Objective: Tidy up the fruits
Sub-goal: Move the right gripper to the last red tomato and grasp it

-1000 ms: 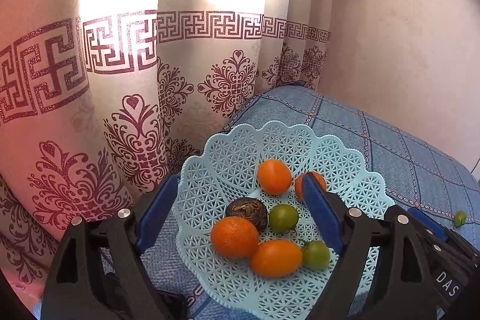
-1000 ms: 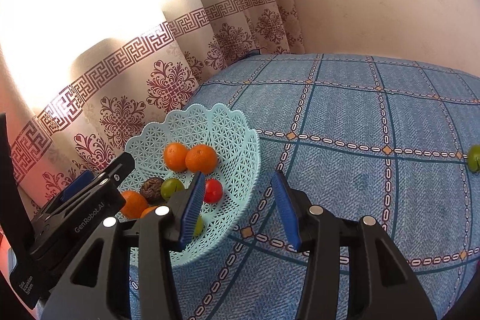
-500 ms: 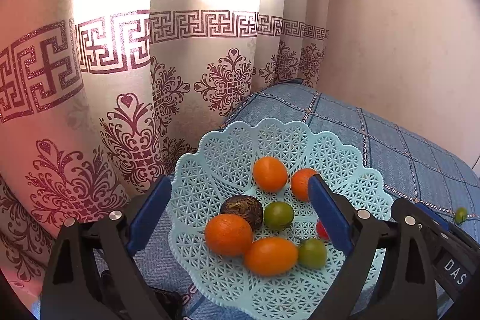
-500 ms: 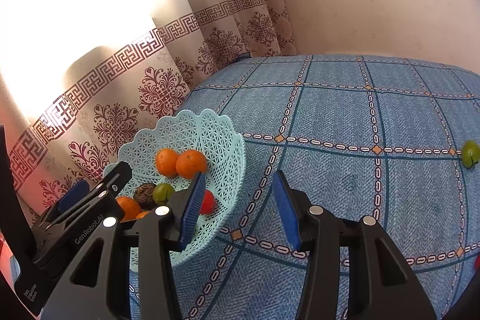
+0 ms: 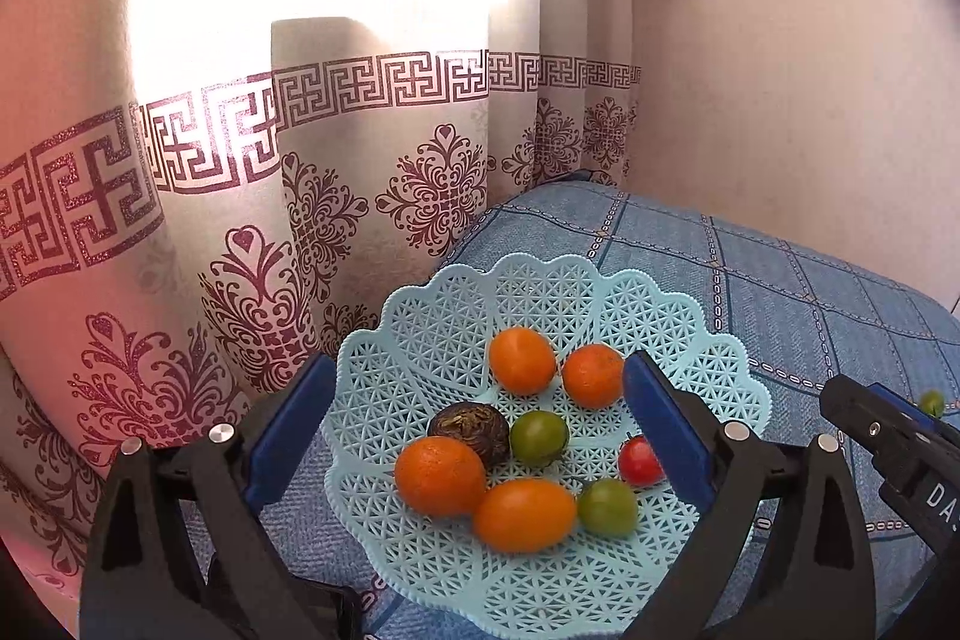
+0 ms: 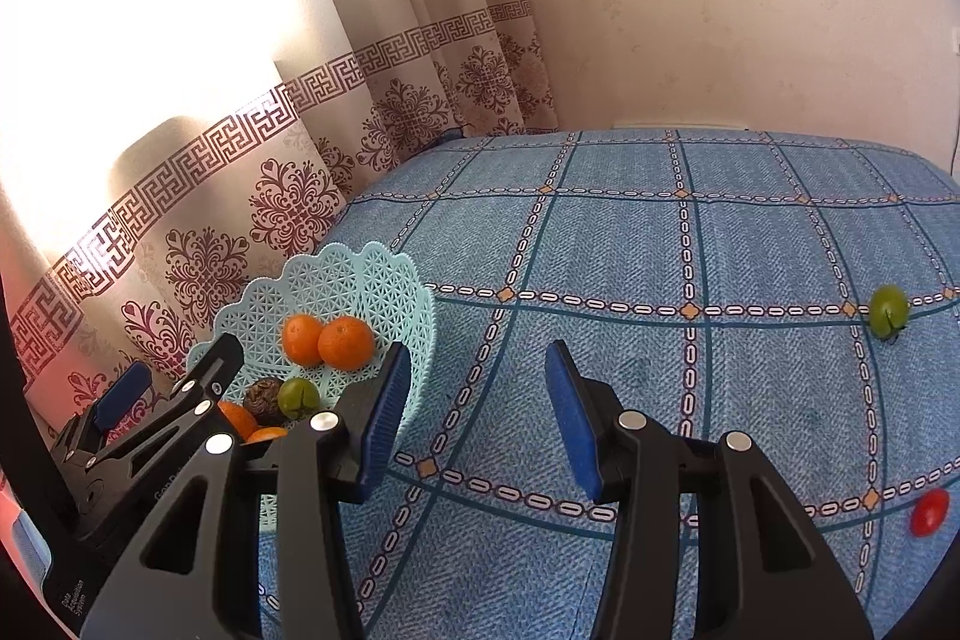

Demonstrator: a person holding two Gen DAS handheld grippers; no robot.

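Pulled back and swung rightward since a second ago on the right side, uncovering a green fruit and a small red one out on the cloth; eased back on the left, unmasking a red cherry tomato beside the right-hand pad.

Largest first: blue checked tablecloth, spread across the whole surface up to a patterned curtain and a plain wall.

Next, pale blue lattice basket, set at the cloth's curtain-side edge. Inside: four orange fruits, two at the back touching each other, two at the front also touching; one dark wrinkled fruit near the middle; two green fruits; and that red tomato, just beside the nearer green one.

Left gripper: spread wide over the basket, blue pads apart on either side of the fruit, grasping nothing. Right gripper: likewise released, pads well apart over bare cloth just right of the basket, empty.

Still outside the basket: the green fruit on a dotted line of the cloth, far right, and the red one nearer, low at the right edge, well apart from each other.

Writing: "DA", cut off at the frame edge, white on the right gripper's body in the left view; small white print on the left gripper's body in the right view, too small and cut off to read surely.
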